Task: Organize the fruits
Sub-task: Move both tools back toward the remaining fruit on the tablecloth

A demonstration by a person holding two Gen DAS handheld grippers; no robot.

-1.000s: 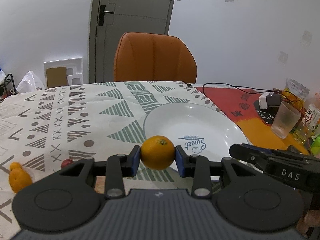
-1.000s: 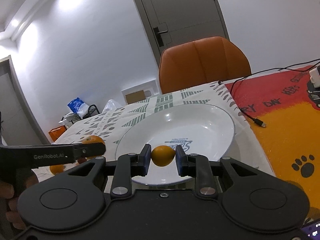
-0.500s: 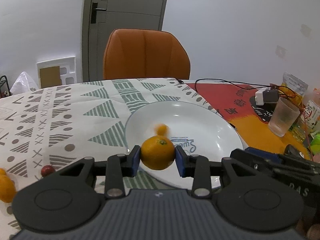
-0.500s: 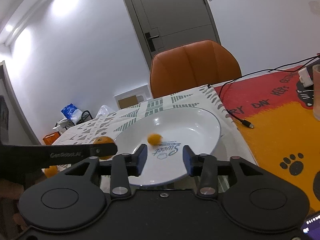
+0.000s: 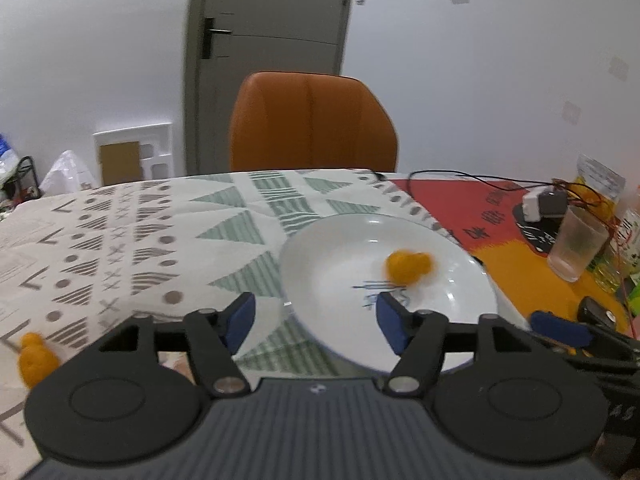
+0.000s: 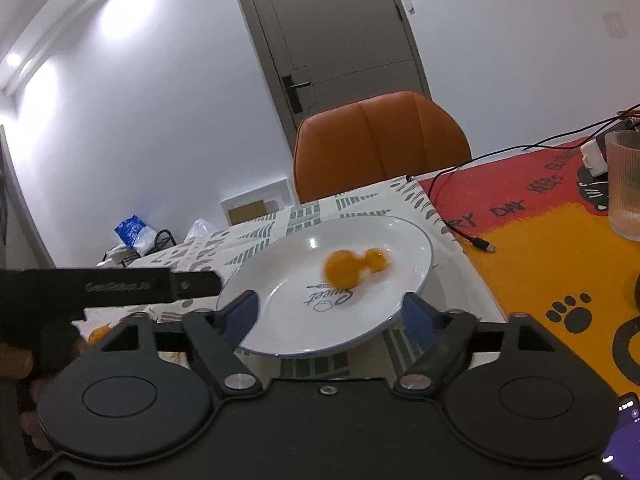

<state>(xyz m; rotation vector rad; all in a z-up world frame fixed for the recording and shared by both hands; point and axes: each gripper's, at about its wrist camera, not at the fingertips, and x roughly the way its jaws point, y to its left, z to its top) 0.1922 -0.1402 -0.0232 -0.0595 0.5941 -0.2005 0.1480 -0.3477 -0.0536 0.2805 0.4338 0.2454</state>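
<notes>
Both the left claw (image 5: 316, 320) and right claw (image 6: 332, 316), jaws just opened and empty, flank a white plate (image 5: 320, 264) where two oranges (image 6: 354, 266) lie blurred at its one o'clock.

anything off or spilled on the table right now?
Nothing spilled or damaged. Two orange fruits lie blurred in the white plate, likely mid-roll. Left gripper and right gripper have just been opening, nothing between their jaws. More orange fruit sits on the tablecloth, not yet in the plate.

Both grippers are matte black, with round discs, silver screws and blue pads: left gripper (image 5: 312, 318), right gripper (image 6: 332, 314).
</notes>
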